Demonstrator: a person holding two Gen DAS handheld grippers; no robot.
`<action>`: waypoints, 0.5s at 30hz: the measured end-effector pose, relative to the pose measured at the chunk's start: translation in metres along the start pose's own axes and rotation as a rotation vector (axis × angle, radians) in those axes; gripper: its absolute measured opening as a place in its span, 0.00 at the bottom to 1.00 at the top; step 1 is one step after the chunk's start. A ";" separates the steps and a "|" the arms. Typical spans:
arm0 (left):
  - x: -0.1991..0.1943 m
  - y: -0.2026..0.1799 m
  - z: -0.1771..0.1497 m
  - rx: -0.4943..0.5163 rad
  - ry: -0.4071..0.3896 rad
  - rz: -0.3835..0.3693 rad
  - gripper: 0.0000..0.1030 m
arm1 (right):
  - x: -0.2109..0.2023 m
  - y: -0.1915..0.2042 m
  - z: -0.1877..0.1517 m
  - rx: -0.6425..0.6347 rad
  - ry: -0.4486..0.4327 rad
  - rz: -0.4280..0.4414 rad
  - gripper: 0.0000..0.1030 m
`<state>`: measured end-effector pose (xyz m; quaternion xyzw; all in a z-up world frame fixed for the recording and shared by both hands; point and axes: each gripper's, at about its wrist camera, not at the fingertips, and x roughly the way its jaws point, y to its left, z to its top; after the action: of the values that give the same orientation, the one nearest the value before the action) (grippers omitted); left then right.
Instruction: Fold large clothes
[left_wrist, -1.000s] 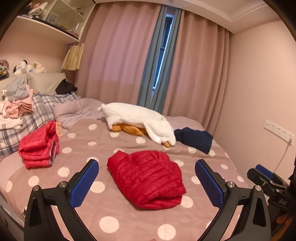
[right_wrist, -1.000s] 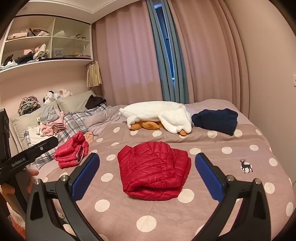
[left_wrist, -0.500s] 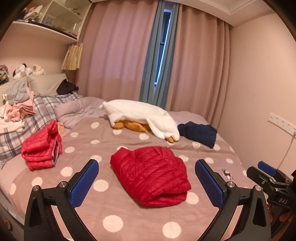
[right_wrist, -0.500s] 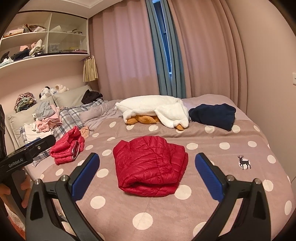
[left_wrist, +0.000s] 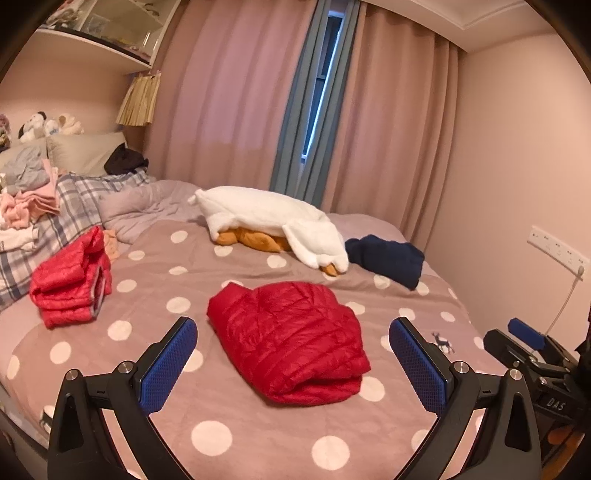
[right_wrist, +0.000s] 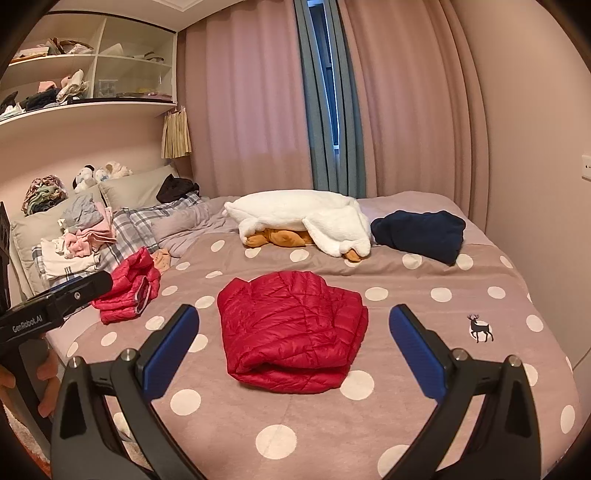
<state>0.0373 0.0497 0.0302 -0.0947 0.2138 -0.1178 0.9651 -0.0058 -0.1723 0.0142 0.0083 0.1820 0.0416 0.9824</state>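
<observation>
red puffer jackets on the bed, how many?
2. One folded red puffer jacket lies mid-bed ahead of both open grippers; a second folded red puffer jacket sits left, near the plaid bedding. Others may hide in piles.

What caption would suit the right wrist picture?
Open tongs hover over a folded red quilted puffer jacket on a mauve polka-dot bedspread.

"GenRobot.AI" on the left gripper (right_wrist: 55, 306) body; "DAS" on the right gripper (left_wrist: 532, 354) body.
</observation>
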 end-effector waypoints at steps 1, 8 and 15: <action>0.000 -0.001 0.000 0.000 -0.001 -0.002 1.00 | 0.000 0.000 0.000 0.001 0.001 0.000 1.00; -0.001 -0.006 -0.001 0.013 -0.005 0.010 1.00 | -0.001 0.002 -0.001 0.001 0.002 -0.012 1.00; -0.002 -0.009 -0.001 0.028 0.000 -0.002 1.00 | -0.001 0.002 -0.002 0.006 0.001 -0.013 1.00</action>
<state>0.0336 0.0414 0.0324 -0.0815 0.2120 -0.1217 0.9662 -0.0077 -0.1707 0.0128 0.0102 0.1825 0.0347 0.9825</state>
